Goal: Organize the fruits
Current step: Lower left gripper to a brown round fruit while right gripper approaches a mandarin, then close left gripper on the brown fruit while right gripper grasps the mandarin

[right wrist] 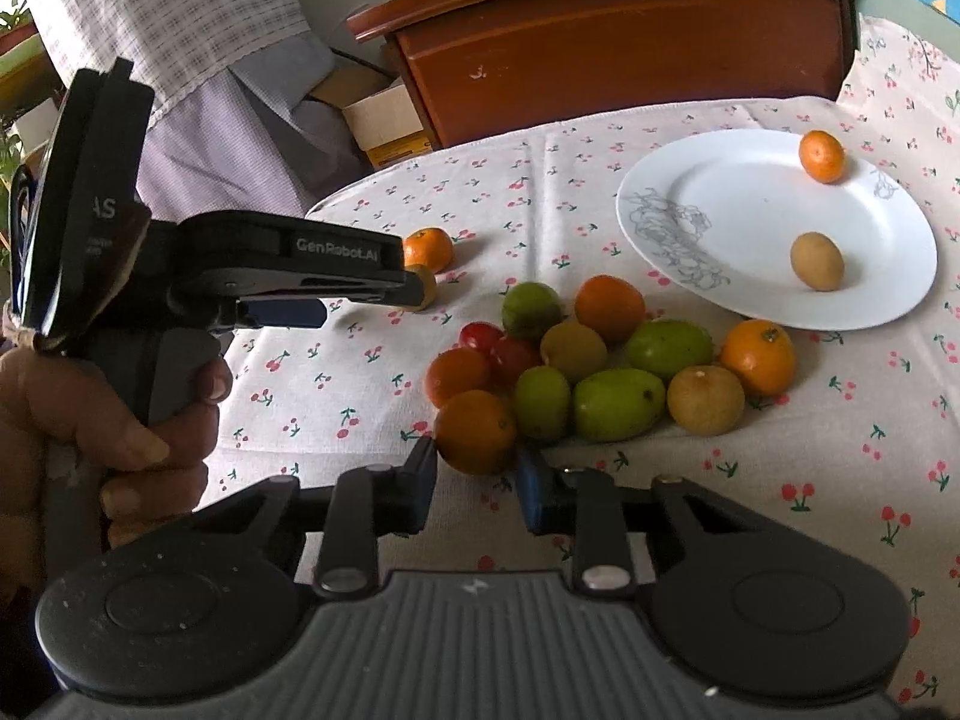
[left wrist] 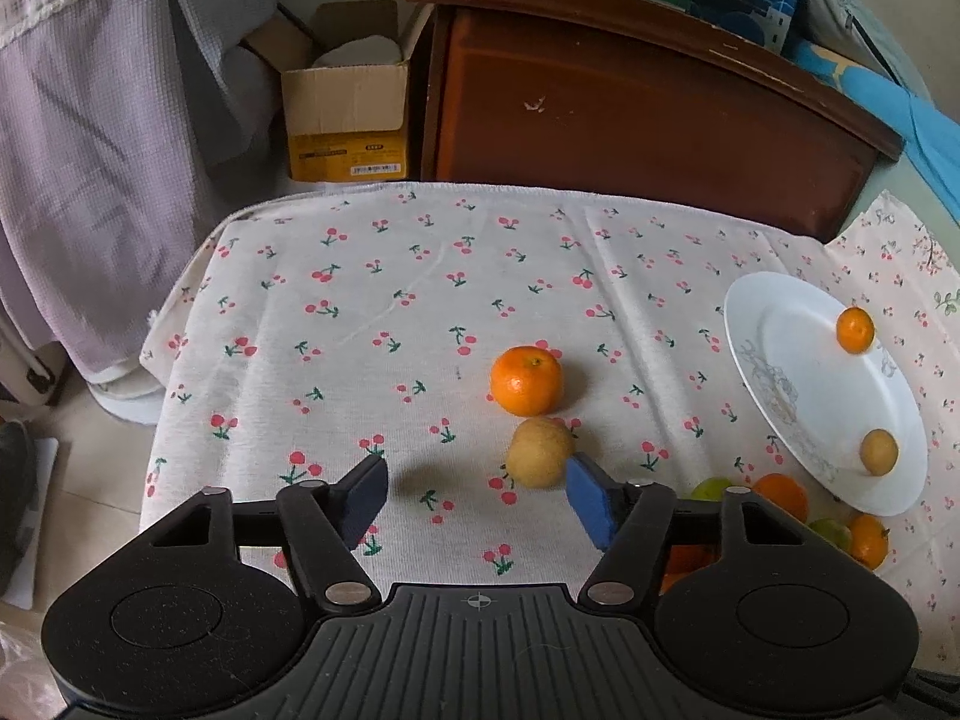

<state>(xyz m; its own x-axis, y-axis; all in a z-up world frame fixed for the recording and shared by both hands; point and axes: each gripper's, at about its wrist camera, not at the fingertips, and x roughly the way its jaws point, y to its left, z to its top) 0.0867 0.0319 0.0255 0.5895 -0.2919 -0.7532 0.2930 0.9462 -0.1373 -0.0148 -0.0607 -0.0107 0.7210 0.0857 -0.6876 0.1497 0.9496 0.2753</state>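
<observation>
My right gripper [right wrist: 477, 471] is clamped on an orange [right wrist: 475, 432] at the near edge of the fruit pile [right wrist: 600, 360]. My left gripper [left wrist: 477, 495] stands apart, its right pad touching a yellow fruit [left wrist: 539, 451]. Beyond, the white plate [right wrist: 750, 228] holds two fruits.

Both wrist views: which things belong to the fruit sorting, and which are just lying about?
Part of the job:
- white plate holding a small orange and a tan fruit
- fruit pile on the cloth
- orange in the right gripper
- orange and tan fruit by the left gripper

Lying about:
- cardboard box
- wooden cabinet
- hanging cloth
</observation>
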